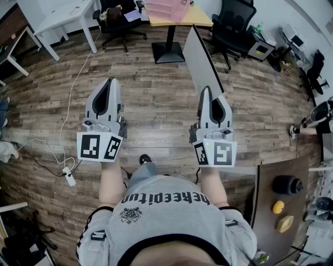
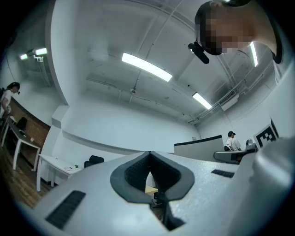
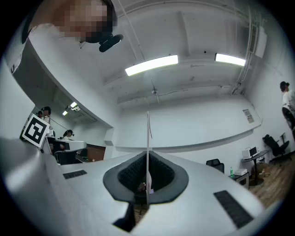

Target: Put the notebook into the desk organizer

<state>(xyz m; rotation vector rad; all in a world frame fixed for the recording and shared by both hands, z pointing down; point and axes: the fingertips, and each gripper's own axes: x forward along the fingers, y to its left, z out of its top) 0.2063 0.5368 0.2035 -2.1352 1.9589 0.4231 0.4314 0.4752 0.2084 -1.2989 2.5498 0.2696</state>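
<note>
In the head view I hold both grippers out over the wooden floor. My right gripper (image 1: 207, 94) is shut on the lower edge of a thin grey notebook (image 1: 201, 58), which sticks out ahead of the jaws, slanted up and to the left. The right gripper view shows the notebook (image 3: 148, 133) edge-on as a thin line pinched between the jaws of the right gripper (image 3: 148, 159). My left gripper (image 1: 107, 85) is shut, with nothing in it; in its own view the left gripper (image 2: 150, 156) has its tips together. A pink translucent organizer (image 1: 167, 9) stands on the yellow table (image 1: 200, 22) ahead.
Black office chairs (image 1: 232, 23) stand beside the yellow table, and a white desk (image 1: 65, 16) is at the far left. A white cable and power strip (image 1: 69, 178) lie on the floor to my left. A brown table (image 1: 268, 208) with small objects is at my right.
</note>
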